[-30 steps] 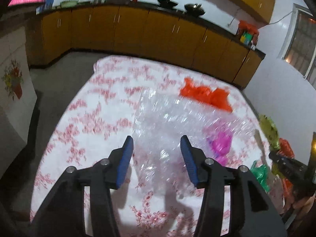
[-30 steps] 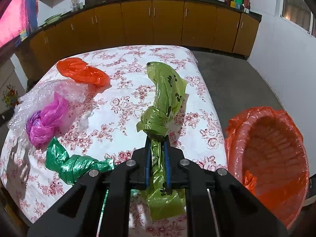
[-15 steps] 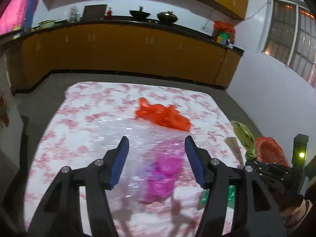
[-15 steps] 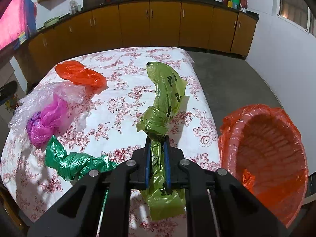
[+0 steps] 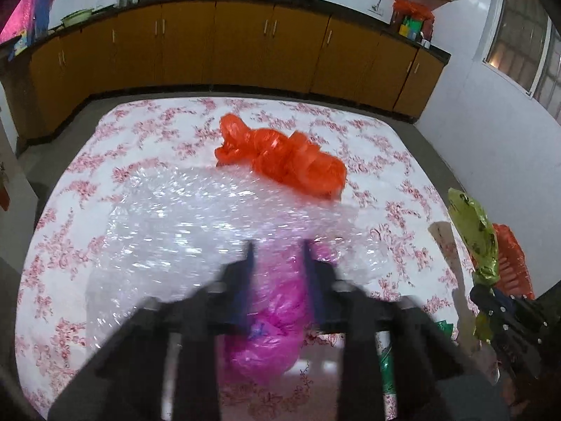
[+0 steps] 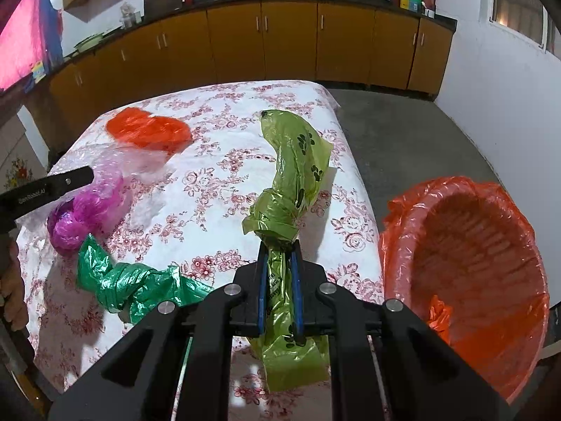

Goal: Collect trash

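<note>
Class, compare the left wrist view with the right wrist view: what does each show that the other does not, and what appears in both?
Only the left wrist view shows the left gripper head-on, its blurred fingers either side of the pink bag. Only the right wrist view shows the whole bin with its orange liner, and the dark green bag in full. Both show the orange bag, the bubble wrap and the light green bag clamped in the right gripper.

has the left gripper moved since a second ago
Yes. The left gripper has swung right and down onto the pink bag, fingers now straddling it, judged against the orange bag.
</note>
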{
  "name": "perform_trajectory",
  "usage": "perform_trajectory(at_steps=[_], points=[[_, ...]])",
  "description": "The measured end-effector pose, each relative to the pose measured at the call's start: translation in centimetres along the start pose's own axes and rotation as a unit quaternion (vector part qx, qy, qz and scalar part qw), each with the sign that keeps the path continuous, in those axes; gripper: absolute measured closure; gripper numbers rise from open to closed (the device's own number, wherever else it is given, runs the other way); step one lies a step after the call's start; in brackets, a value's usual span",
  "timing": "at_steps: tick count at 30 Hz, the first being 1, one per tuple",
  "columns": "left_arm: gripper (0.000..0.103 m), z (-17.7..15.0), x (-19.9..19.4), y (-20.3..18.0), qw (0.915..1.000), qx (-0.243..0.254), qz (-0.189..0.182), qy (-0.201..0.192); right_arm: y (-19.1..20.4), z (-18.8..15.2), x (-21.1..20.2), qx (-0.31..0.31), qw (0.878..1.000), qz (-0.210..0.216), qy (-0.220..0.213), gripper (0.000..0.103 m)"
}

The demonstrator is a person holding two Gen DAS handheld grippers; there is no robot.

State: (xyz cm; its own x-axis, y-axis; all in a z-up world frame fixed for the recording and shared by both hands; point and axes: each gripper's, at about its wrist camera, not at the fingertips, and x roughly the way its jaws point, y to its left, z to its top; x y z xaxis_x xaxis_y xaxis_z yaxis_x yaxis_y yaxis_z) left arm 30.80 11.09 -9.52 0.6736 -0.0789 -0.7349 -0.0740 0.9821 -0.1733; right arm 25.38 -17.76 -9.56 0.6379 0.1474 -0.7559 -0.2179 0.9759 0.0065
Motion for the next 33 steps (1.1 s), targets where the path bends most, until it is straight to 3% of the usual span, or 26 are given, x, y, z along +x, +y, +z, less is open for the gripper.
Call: perform_trajectory(at_steps=[2, 14, 15, 17, 18, 21, 24, 28, 33], points=[[0.101, -0.1, 0.1, 0.0, 1.0000, 0.007, -0.001, -0.002, -0.1, 0.0, 0.0, 0.001, 1.000, 0.000, 0.000, 0.091], [0.100, 0.7, -3.9, 1.0, 0.9984, 0.015, -0.019, -0.052, -0.3, -0.1, -0.6, 0.005, 1.000, 0.004, -0.007, 0.091], [0.098, 0.8, -4.1, 1.5, 0.9984, 0.010, -0.016, -0.054, -0.4, -0.1, -0.7, 0.006, 1.000, 0.005, -0.007, 0.091], [0.066, 0.8, -4.3, 2.9, 0.9986, -0.005, -0.003, -0.053, -0.5, -0.2, -0.9, 0.007, 1.000, 0.006, -0.008, 0.091], [0.062, 0.7, -4.5, 3.8, 0.9982, -0.014, 0.010, -0.058, -0.5, -0.2, -0.9, 0.006, 1.000, 0.007, -0.008, 0.091], [0.061, 0.6, -4.7, 5.6, 0.9978, -0.022, 0.025, -0.057, -0.6, -0.3, -0.9, 0.005, 1.000, 0.008, -0.007, 0.091], [0.053, 0.6, -4.4, 6.7, 0.9980, -0.032, 0.023, -0.049, -0.6, -0.3, -0.8, 0.007, 1.000, 0.006, -0.006, 0.091], [0.031, 1.3, -3.3, 6.1, 0.9983, -0.013, 0.035, -0.044, -0.5, -0.3, -0.7, 0.009, 1.000, 0.007, -0.005, 0.091], [0.030, 1.7, 0.0, 5.9, 0.9993, -0.011, 0.037, 0.002, -0.5, -0.3, -0.6, 0.007, 1.000, 0.008, -0.003, 0.091]])
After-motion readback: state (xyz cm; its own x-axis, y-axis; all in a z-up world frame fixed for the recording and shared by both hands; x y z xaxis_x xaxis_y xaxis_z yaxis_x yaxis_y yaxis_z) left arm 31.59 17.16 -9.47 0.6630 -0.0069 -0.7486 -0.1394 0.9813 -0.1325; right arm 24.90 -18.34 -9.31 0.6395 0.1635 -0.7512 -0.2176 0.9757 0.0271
